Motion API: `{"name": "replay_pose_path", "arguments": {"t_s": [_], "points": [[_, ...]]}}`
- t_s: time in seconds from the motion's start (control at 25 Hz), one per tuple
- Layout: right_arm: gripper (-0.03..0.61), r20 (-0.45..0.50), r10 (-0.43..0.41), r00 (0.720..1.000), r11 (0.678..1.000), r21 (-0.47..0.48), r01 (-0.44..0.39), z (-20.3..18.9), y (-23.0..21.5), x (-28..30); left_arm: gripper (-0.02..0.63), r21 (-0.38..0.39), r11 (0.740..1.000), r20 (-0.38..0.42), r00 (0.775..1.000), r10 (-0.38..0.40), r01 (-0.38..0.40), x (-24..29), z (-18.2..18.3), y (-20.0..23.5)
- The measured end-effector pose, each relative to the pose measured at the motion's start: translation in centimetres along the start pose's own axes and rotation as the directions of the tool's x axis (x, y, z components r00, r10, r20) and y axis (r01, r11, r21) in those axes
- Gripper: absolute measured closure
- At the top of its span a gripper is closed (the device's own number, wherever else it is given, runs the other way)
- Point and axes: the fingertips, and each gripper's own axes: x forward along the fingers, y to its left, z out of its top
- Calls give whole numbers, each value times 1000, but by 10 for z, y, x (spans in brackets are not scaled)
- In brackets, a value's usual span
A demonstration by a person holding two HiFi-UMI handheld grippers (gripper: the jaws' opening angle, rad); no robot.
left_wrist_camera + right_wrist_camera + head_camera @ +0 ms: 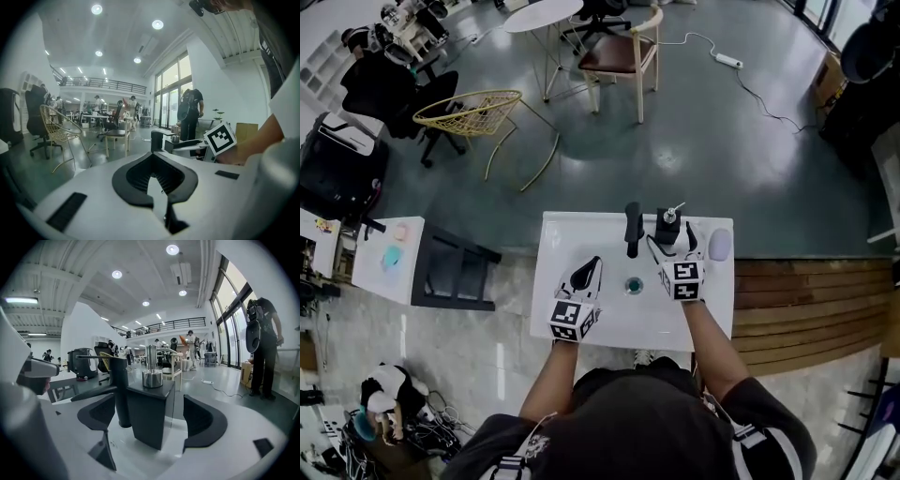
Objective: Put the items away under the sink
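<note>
White sink point(581, 323), a green drain point(634, 285) in its basin. On the back rim stood a black faucet point(632, 228), a dispenser point(667, 225) and, at right, a lilac oval point(720, 245). Beyond lay a glossy grey floor point(722, 169) with a wooden chair point(623, 56). The dispenser, a black square block with a metal pump, stood upright between the wide-spread jaws of the right tool point(673, 240), pads clear of it. The left tool point(592, 265) was closed, empty.
</note>
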Motion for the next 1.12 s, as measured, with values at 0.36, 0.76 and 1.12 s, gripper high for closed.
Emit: {"name": "replay_pose_path", "arguments": {"t_s": [0.36,0.76,1.12], "points": [[123,-17,89,996,994,-69,-90,-5,-6,34,615,1,1000,-29,999,15,-15,6,-12,3],[201,9,113,994,989,-92,-112,-4,-7,31,615,-4,1000,-33,999,11,-11,10,-14,-1],[239,31,74,997,994,-78,-71,-3,-8,24,615,-3,1000,-31,999,14,-14,2,-18,-6]]}}
